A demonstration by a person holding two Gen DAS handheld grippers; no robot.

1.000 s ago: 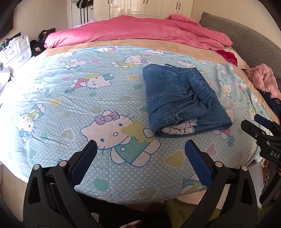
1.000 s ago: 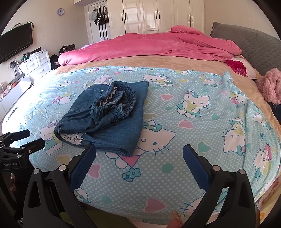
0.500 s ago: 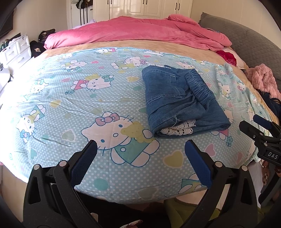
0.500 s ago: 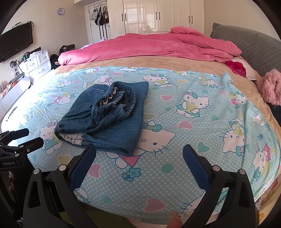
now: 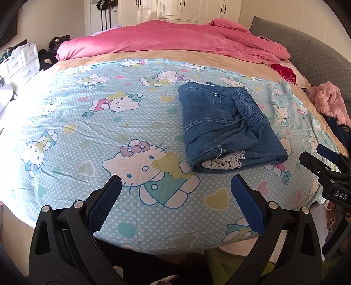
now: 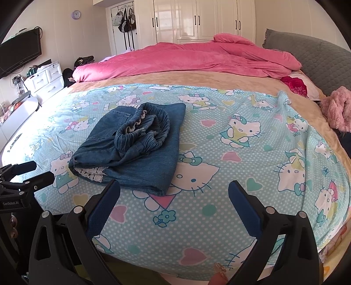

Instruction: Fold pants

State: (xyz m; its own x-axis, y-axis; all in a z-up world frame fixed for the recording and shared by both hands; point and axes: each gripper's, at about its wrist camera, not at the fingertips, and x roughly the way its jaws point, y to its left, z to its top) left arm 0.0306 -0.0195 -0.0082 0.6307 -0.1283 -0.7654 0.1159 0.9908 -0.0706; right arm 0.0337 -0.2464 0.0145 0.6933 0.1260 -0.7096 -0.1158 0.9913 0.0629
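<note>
Denim pants (image 5: 228, 129), folded into a compact bundle with white lace trim showing at the near end, lie on the cartoon-cat bedsheet (image 5: 87, 122) covering the bed. Beyond the pants, a pink duvet (image 5: 171, 39) is heaped across the far side of the bed, with a grey headboard (image 5: 316, 57) to the right of it. White wardrobes (image 6: 197, 19) stand behind the duvet.

Only the right wrist view shows a wall clock (image 6: 76, 14), a television (image 6: 20, 53) and hanging bags (image 6: 125, 20).

Left gripper (image 5: 175, 184): fingers apart, holding nothing, short of the pants. Right gripper (image 6: 174, 189): fingers apart, holding nothing, at the near edge of the pants.
</note>
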